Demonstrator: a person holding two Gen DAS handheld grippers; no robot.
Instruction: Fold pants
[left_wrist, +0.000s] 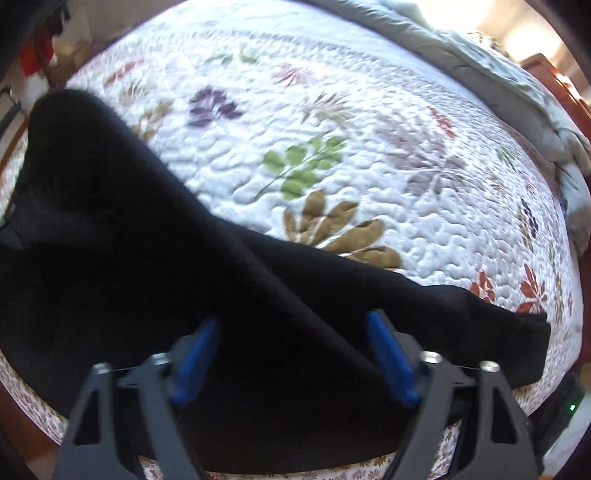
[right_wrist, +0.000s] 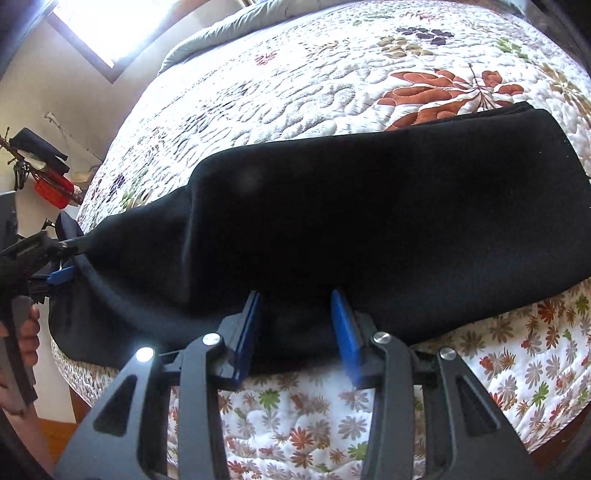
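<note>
Bed: we count one, covered by a white quilt (left_wrist: 332, 122) with leaf prints in purple, green, brown and red; a flowered border (right_wrist: 295, 424) hangs down the near side.
Bedding at the far edge: we see one grey-green bundle (left_wrist: 498, 74) heaped along the far right of the bed.
Pants: one black pair (right_wrist: 406, 221) lies along the near edge of the bed, folded lengthwise, with one end flat on the quilt at the right and the other end reaching off the left corner.
Grippers: we count two, each with two blue pads.
Left gripper (left_wrist: 291, 358): its jaws stand moderately apart over black cloth, and we cannot tell whether the pads (left_wrist: 388, 362) press on it.
Right gripper (right_wrist: 295, 332): its jaws are narrower, straddling the near edge of the pants; we cannot tell whether they pinch the cloth.
Only in the right wrist view: the left gripper from outside at the far left, at the pants' left end, a hand (right_wrist: 26, 332) on its handle, a bright window (right_wrist: 122, 22), and a cluttered rack (right_wrist: 44, 173) by the wall.
Only in the left wrist view: the pants' hem (left_wrist: 532, 343) at the right.
Containers: one red basket (right_wrist: 51, 192) on the rack; we cannot make out its contents.
</note>
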